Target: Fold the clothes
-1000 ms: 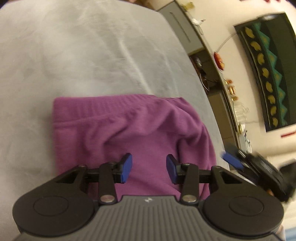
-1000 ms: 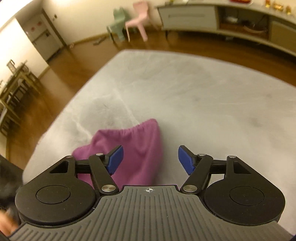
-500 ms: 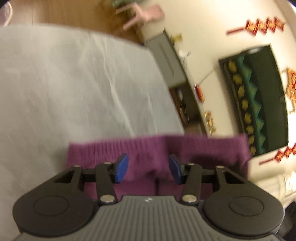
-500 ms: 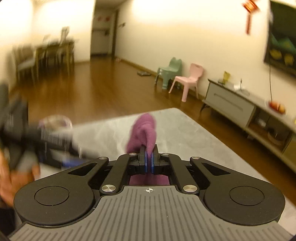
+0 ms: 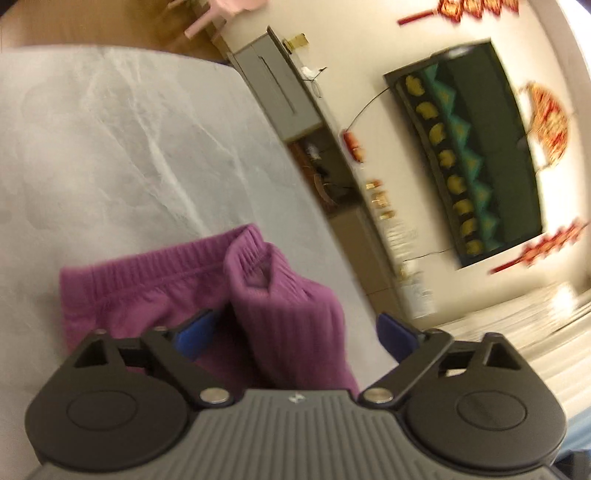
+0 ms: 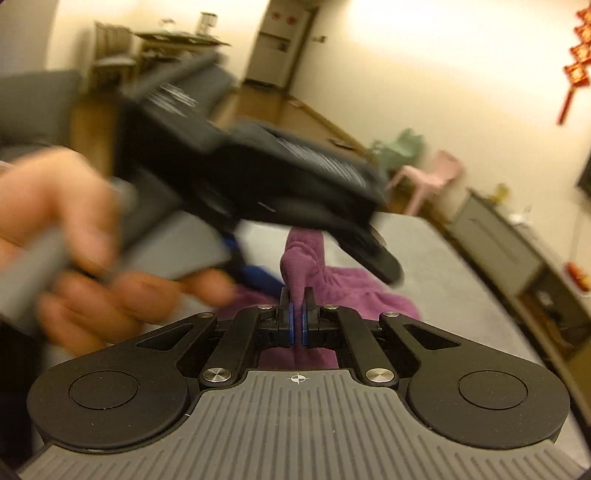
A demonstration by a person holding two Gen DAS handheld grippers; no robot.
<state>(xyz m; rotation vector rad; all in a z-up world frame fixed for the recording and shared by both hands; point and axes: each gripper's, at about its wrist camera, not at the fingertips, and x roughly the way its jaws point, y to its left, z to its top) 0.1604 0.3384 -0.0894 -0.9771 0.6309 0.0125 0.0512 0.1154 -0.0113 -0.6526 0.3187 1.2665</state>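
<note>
Purple garment [image 5: 155, 291]: lies bunched on grey table [image 5: 110, 155]. Right gripper [image 6: 296, 325] clamped on a raised fold; left gripper [image 5: 295, 332] spread wide, holding nothing, straddling the bunched cloth. We judge we should carry the pinched fold across level, keeping edges aligned.

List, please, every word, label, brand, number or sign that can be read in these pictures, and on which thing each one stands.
No text can be read.
Red and gold wall ornaments: perhaps characters, too blurred to read.
Left gripper body: small white emblem, no letters.
Right gripper body: a crosshair mark only.
Red marks above the far door: too small to read.
Purple garment: no label visible.
</note>
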